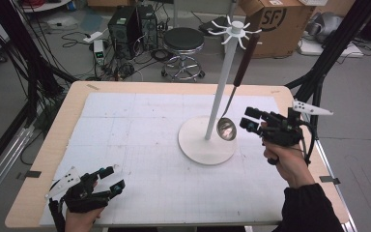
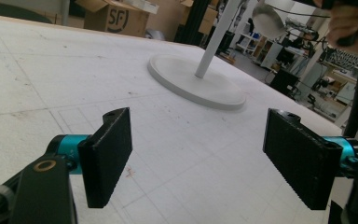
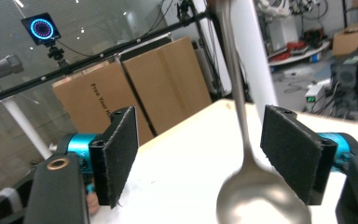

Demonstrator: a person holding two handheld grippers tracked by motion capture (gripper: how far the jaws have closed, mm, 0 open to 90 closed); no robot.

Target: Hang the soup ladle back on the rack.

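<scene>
Ladle (image 1: 227,127) hangs from the white rack (image 1: 216,94), handle up on a hook at the top, bowl low over the round base at about 3 o'clock of the pole. Your right gripper (image 1: 251,120) sits just beside the bowl at its 3 o'clock, jaws wide apart, nothing pinched; in the right gripper view the ladle (image 3: 249,186) stands between the pads without touching either. Your left gripper (image 1: 110,180) rests on the mat (image 1: 140,125) at 7 o'clock, jaws open, empty, well apart from the rack. Step looks like hanging just done and let go, or a grab about to start; can't tell which. Next move: either back the right gripper off toward 3 o'clock without knocking the bowl, or close on the stem and lift it off the hook.
</scene>
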